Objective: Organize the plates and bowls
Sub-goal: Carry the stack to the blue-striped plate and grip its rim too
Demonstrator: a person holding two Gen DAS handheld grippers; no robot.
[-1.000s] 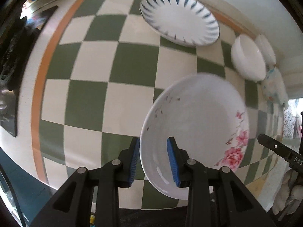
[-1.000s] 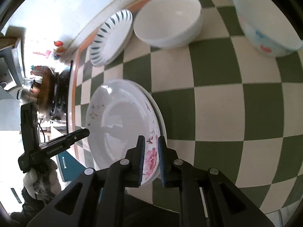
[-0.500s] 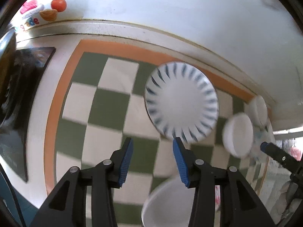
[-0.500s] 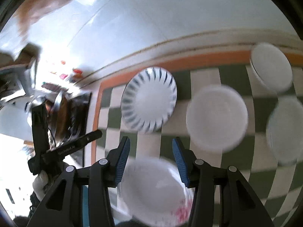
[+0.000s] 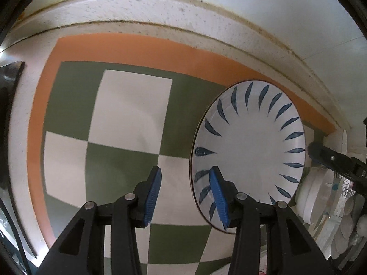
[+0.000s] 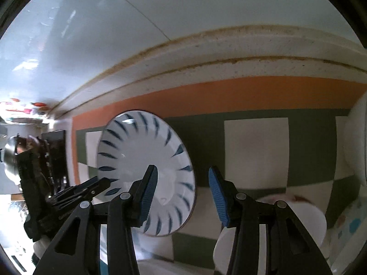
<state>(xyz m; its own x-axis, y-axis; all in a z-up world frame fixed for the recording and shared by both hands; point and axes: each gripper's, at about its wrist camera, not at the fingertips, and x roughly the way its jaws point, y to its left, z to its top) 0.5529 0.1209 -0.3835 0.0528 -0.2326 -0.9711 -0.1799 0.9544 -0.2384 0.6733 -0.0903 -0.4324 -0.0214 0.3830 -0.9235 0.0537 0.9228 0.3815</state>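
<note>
The left tongs (image 5: 184,194) stand spread with nothing between the blue pads: the left pad is over bare checkered cloth, and the right pad overlaps the near-left rim of the blue-petal plate (image 5: 248,155) in the picture, though whether it touches the plate cannot be told. The right tongs (image 6: 182,196) are likewise spread and empty, the left pad lying over the plate's (image 6: 146,171) right half and the right pad over the green-and-white checks beyond its rim. Each pair thus seems to straddle one edge of the plate from opposite sides, which reads as lining up for a two-sided lift, since a wide, shallow plate lying flat offers only its rim to pinch. The plate lies flat on the surface (image 5: 128,114), near the orange border of the cloth and the raised back edge by the wall. In the left view the other tongs show as a black bar at the far right, just beyond the plate. A white bowl (image 6: 273,231) sits low and right of the right tongs, and a patterned bowl (image 6: 348,226) lies further right, both blurred. My guess is that the plate is the next piece to be gathered.
</note>
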